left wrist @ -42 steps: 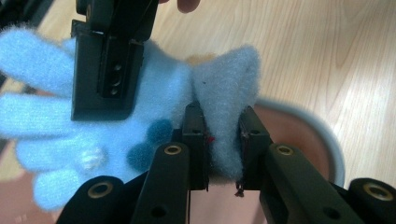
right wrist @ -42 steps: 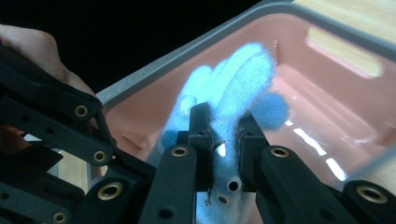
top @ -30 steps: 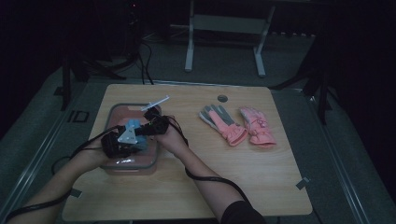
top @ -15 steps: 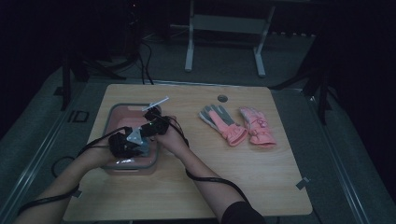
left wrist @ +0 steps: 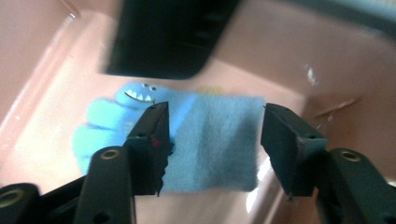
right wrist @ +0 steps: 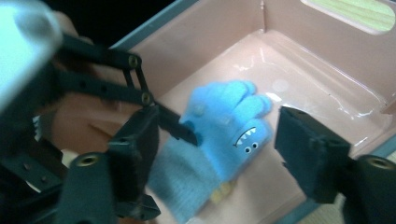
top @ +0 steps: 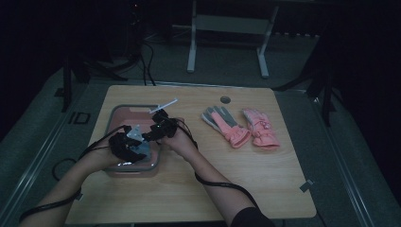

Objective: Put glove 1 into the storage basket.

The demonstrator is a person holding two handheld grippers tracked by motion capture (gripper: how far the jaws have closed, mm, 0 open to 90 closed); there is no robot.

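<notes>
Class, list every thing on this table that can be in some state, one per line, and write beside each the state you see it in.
Blue glove: lying flat on the bin floor, released.
Pink bin: open-topped, on the table, holding the blue glove.
Left gripper: jaws just opened, apart over the glove's cuff, pressing nothing.
Right gripper: jaws just opened, wide, above the glove.
Pink gloves: a pair lying side by side on the table, untouched.

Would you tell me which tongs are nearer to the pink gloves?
Right. The right tongs are over the pink bin, on its side toward the pink gloves; the left tongs sit farther left.
</notes>
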